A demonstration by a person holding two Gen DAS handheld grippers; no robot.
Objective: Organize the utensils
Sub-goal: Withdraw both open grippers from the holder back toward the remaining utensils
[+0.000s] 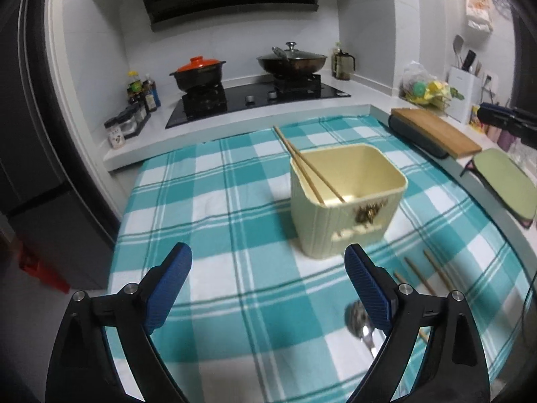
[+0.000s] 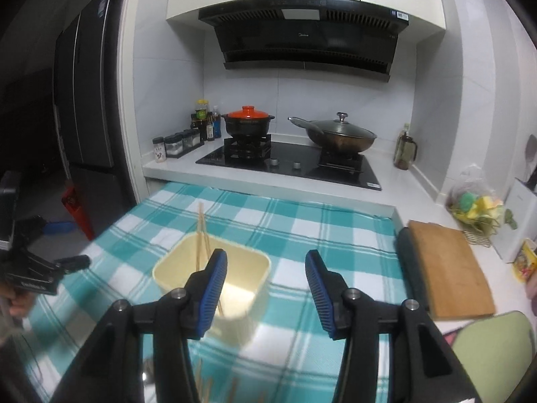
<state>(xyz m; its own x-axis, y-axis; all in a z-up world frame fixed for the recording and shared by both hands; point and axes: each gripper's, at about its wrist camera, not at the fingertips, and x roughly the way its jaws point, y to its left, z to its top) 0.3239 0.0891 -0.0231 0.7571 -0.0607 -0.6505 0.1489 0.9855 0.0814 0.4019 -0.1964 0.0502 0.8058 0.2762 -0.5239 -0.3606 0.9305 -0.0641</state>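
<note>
On the teal-and-white checked cloth (image 1: 235, 235) in front of the stove sits my target, a cream plastic holder (image 1: 347, 198), squarish with rounded corners, ribbed walls and a dark printed motif on its near face. Two wooden chopsticks (image 1: 303, 164) already stand in it, thin and light brown. Their lower ends rest inside against the near-left wall, and their long axis leans up and away toward the far left, tips well past the rim.

My left gripper (image 1: 268, 288) hangs over bare cloth, near and left of the holder. Its blue-padded jaws stand wide apart with nothing between them, touching nothing.

Just beside its right finger lie the remaining utensils. A metal spoon (image 1: 357, 319) lies flat with its bowl toward the holder, the handle running back under the finger. Three more chopsticks (image 1: 419, 275) lie roughly parallel on the cloth, their ends pointing toward the far left, their near parts hidden by the gripper body.

From the right wrist view, my right gripper (image 2: 266, 288) hovers above the holder's near-right corner, jaws moderately apart and empty. The left pad overlaps the holder in view, but I cannot tell whether it touches.
</note>
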